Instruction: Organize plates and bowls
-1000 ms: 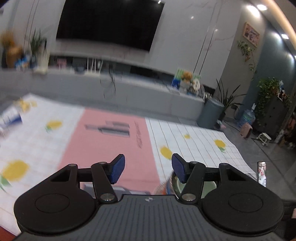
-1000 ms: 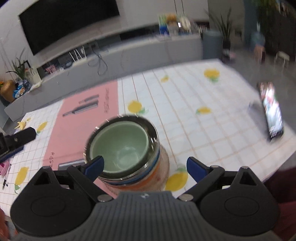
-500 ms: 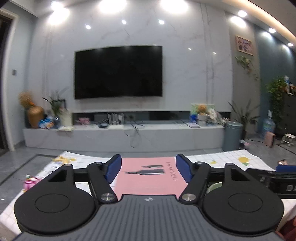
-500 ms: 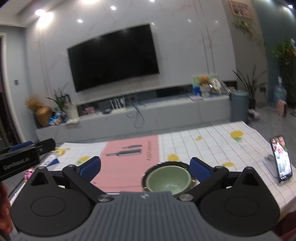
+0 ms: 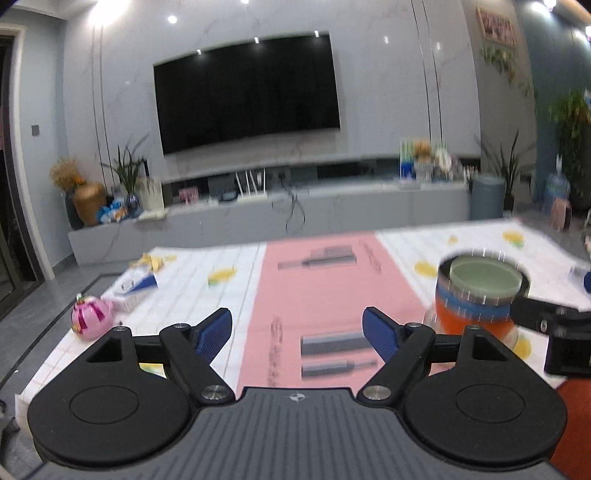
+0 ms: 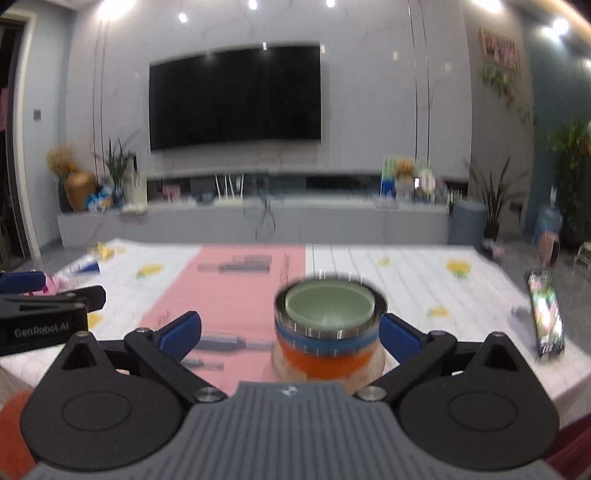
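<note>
1. Ceiling spotlights (image 6: 253, 4) above the television (image 6: 235, 96) give bright, cool indoor light, with small glints on its screen.
2. Motion blur softens the stacked bowls (image 6: 330, 328) below it.
3. Fisheye bending curves walls beside it.

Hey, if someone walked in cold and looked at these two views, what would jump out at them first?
Probably the stack of nested bowls, green one on top over blue and orange, standing on the lemon-print tablecloth just right of its pink strip. The right gripper sits open around the stack, apparently not touching it. Behind, a big dark TV fills the wall.
</note>
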The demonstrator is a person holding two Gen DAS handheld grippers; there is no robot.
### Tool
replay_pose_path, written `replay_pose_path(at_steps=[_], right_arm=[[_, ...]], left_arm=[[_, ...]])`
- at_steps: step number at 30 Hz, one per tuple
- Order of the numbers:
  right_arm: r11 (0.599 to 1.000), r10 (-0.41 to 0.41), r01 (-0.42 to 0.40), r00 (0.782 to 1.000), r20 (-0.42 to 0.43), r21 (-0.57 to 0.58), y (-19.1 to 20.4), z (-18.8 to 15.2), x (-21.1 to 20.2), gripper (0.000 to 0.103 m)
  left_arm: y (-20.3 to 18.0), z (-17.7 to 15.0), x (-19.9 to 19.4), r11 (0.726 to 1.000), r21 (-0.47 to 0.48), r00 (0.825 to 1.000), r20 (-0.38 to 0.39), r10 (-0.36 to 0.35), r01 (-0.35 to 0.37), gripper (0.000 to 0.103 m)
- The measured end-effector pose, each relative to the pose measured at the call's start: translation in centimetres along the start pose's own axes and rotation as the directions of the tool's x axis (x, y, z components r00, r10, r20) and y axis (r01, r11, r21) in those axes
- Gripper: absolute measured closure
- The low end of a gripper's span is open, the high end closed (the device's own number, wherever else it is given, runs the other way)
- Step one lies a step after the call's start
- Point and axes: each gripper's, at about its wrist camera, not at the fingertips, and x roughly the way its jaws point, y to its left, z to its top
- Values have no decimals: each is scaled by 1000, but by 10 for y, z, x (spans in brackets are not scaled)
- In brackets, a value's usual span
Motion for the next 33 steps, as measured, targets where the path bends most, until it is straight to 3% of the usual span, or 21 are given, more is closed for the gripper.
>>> replay_pose_path(at_steps=[3, 8, 14, 33], right_arm=[[1000, -2, 3, 999, -47, 21, -4, -5, 10, 3], [1000, -1, 4, 995, -96, 29, -5, -16, 20, 3], [999, 11, -7, 991, -134, 31, -7, -21, 31, 3], [999, 24, -20, 990, -140, 27, -4, -22, 35, 3]], left_arm=[[-6, -12, 11, 999, 39, 998, -58, 8, -5, 9], [-8, -23, 21, 999, 16, 991, -133, -31, 34, 9], [-10, -31, 25, 999, 28, 988, -151, -23, 28, 9], [-7, -27, 29, 1000, 29, 987, -159, -6, 10, 9]])
